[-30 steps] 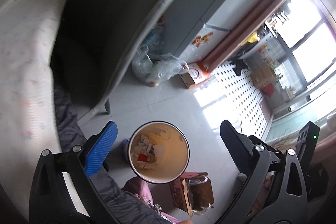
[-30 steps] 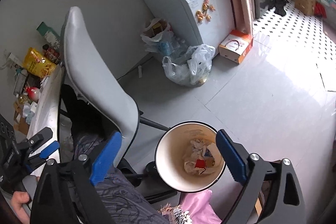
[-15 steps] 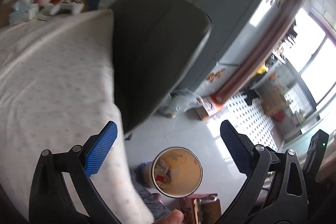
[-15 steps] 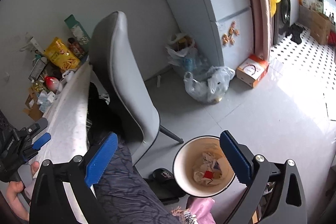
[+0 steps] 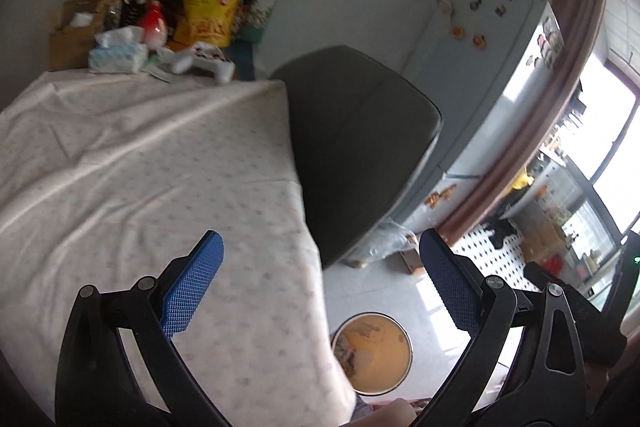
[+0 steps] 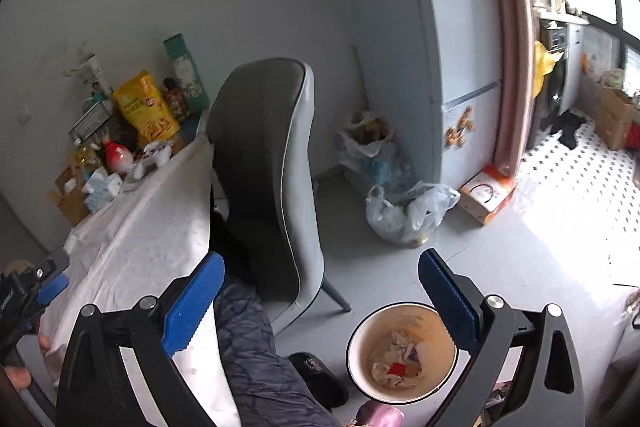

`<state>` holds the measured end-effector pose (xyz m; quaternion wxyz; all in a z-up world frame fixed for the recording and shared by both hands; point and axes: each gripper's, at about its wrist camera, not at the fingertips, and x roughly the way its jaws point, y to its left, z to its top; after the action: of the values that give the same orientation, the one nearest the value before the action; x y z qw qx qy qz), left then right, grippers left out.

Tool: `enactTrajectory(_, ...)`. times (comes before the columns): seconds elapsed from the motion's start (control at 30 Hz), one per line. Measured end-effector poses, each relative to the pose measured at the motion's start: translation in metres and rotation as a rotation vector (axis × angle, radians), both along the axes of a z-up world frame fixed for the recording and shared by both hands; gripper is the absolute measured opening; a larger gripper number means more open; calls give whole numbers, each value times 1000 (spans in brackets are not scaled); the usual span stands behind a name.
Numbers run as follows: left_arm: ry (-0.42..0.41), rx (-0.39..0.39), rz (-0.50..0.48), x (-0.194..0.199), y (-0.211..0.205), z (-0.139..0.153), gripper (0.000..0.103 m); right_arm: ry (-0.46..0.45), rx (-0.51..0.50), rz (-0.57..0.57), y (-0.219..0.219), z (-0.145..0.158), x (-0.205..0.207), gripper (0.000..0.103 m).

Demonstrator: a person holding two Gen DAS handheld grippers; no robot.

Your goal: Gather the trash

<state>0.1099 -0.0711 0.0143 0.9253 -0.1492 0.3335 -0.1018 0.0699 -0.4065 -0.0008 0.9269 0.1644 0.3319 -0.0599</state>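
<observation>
Both grippers, left (image 5: 320, 283) and right (image 6: 320, 291), jaws spread, empty; trash bin (image 6: 402, 351) upright, mouth upward.

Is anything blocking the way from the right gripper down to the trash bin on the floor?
Nothing visible does. The right gripper is open and empty, and the trash bin stands on the floor just below its right finger, its mouth uncovered with scraps inside. The grey chair and black slipper are off to the side.

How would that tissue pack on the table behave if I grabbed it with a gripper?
The tissue pack looks soft and probably light, so it would likely squash between the fingers. The loose tissue on top may tear or pull free.
</observation>
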Motion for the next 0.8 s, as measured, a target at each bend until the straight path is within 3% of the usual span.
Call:
enactTrajectory(0.13,-17,4,12,-12,14,10,97,-40,-33,18,23,18,-8,95)
enactTrajectory(0.27,-54,74,61,-27,25,22,97,-49,-65,57,46,31,-13,95)
enactTrajectory(0.4,-74,76,94,-41,41,32,97,-67,-97,21,63,40,-25,96)
enactTrajectory(0.8,-114,159,185,-77,65,56,97,-122,-38,134,97,62,-46,95)
